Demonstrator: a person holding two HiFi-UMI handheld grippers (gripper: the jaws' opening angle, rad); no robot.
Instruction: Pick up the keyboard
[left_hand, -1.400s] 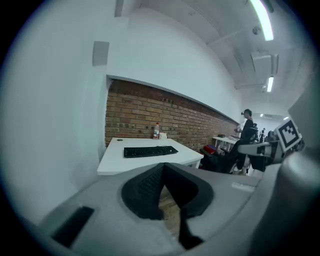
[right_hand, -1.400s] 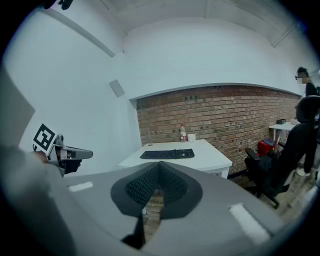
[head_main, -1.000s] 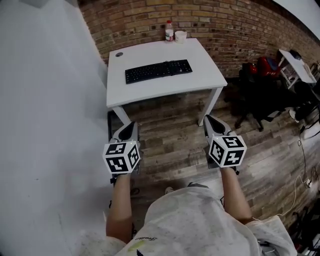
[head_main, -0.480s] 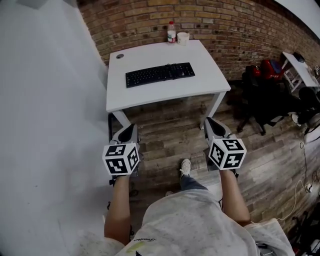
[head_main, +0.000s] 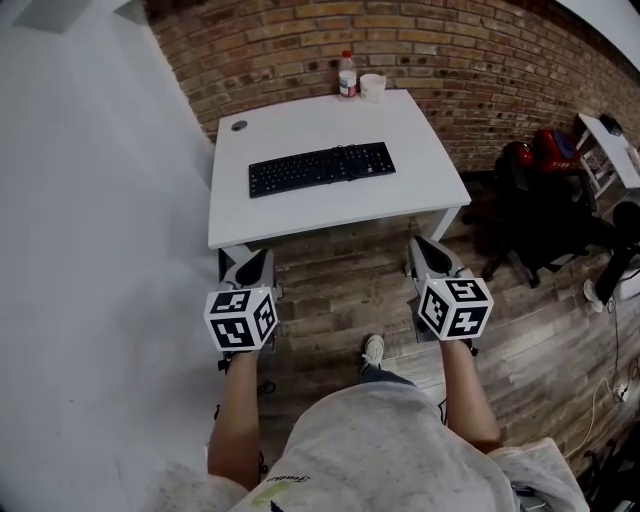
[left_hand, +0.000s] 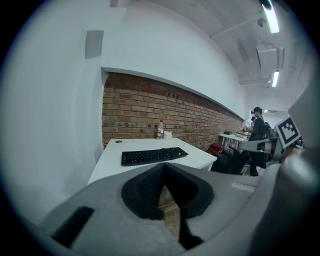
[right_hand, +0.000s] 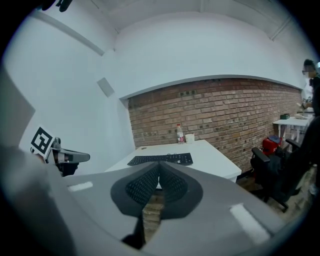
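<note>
Shirt (head_main: 380, 440): pale, worn by the person holding the grippers, seen from above at the bottom of the head view.
Forearms: bare, both stretched forward, one behind each gripper.
Shoe (head_main: 373, 350): light-coloured, on the floor between the two arms.
Marker cubes: one on the back of each gripper, white with black squares.
Left gripper (head_main: 255, 262): held out over the floor, its tip close to the table's near left corner in the head view. The jaws are pressed together with nothing between them.
Right gripper (head_main: 428, 258): held out level with the left one, its tip just short of the table's near edge. The jaws are likewise together and hold nothing.
Floor (head_main: 340, 290): worn wooden planks.
Table (head_main: 300, 215): white top on white legs, directly ahead of both grippers.
Keyboard (head_main: 321, 168): black, lying flat near the middle of the tabletop. Its long side runs roughly along the near edge, and it is well apart from both grippers.
Round dark thing (head_main: 239, 125): near the table's far left corner, too small to identify.
Bottle (head_main: 347, 75): clear with a red cap, upright at the table's far edge.
Cup (head_main: 373, 87): white, just beside the bottle on its right.
Brick wall (head_main: 450, 50): red-brown, directly behind the table.
White wall (head_main: 90, 250): plain, along the table's left side.
Chair (head_main: 540, 215): black, right of the table, with a red thing (head_main: 555, 145) beyond it.
Standing person (left_hand: 257, 135): far off at the right of the left gripper view.
</note>
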